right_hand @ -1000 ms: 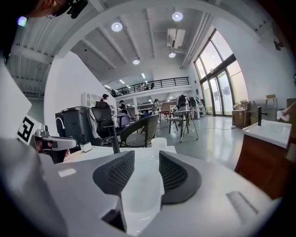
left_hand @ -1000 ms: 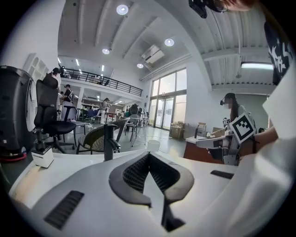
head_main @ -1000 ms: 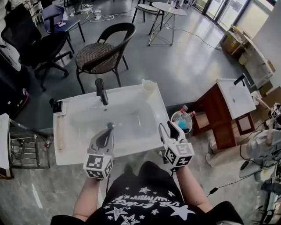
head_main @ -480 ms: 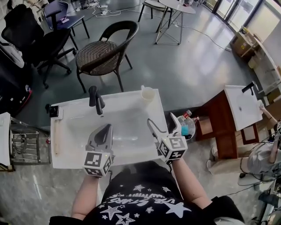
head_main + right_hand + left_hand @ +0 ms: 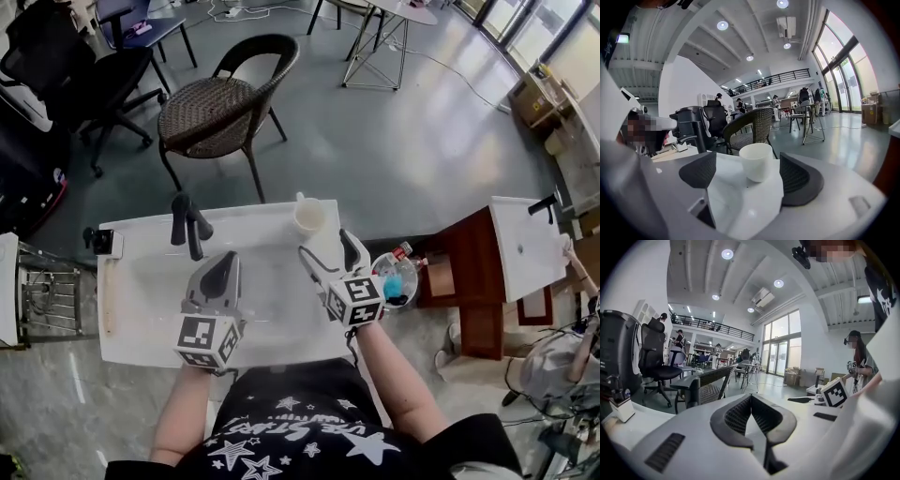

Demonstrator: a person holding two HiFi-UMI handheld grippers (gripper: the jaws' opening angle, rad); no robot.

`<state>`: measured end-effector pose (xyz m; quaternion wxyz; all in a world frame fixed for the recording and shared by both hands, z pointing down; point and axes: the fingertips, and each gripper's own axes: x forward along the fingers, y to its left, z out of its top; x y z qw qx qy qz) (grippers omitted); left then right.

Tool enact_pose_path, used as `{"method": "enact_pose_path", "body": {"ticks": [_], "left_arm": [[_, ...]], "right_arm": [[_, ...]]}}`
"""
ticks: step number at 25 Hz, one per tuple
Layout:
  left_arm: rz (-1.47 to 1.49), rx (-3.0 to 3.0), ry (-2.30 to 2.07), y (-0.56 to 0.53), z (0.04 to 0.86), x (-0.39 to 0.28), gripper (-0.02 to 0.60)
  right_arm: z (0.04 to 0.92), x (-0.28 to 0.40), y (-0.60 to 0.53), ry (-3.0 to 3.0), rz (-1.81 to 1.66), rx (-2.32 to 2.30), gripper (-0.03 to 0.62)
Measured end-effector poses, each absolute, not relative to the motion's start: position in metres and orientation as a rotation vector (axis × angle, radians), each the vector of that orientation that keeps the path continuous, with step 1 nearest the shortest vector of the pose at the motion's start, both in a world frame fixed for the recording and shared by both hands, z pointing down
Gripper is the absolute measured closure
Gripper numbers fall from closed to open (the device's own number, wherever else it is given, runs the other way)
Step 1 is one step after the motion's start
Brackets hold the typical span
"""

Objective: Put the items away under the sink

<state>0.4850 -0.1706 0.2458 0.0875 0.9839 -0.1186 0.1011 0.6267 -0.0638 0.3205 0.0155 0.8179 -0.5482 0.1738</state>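
A white cup stands on the back right corner of the white sink top. My right gripper points at it from just in front. Its jaws have just been opening and now stand wide apart. In the right gripper view the cup sits a little ahead, in line with the gap, touching neither pad. My left gripper hovers over the basin with its jaws closed together, and its tips meet with nothing between them.
A black faucet rises at the back of the basin. A wicker chair stands behind the sink. On the floor to the right are a clear tub of bottles and a wooden vanity. A wire rack stands at the left.
Both grippers have moved away from me across the basin. The right one came in from the sink's right edge toward the cup, and its jaws spread from narrow to wide.
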Motion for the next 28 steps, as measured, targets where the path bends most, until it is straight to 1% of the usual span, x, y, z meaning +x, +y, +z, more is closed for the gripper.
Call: {"method": "enact_pose_path", "body": {"ticks": [9,15,19,28], "left_arm": [[0.361,2.887,-0.405,-0.186,0.264,0.505,0.572],[0.363,2.876,-0.422,-0.192,0.272,0.515,0.572],[0.381,2.858,-0.445,-0.195,0.276,0.518,0.572],[0.397,2.844,-0.426,-0.193,0.284,0.523,0.572]], "right_arm": [[0.358,0.65,-0.096,-1.669,0.487,2.382,0.18],[0.364,0.655,-0.123,-1.694,0.431,2.297,0.158],[0.364,0.656,-0.138,-1.731,0.406,2.271,0.158],[0.373,0.666,-0.156,-1.775,0.512,2.235,0.158]]}}
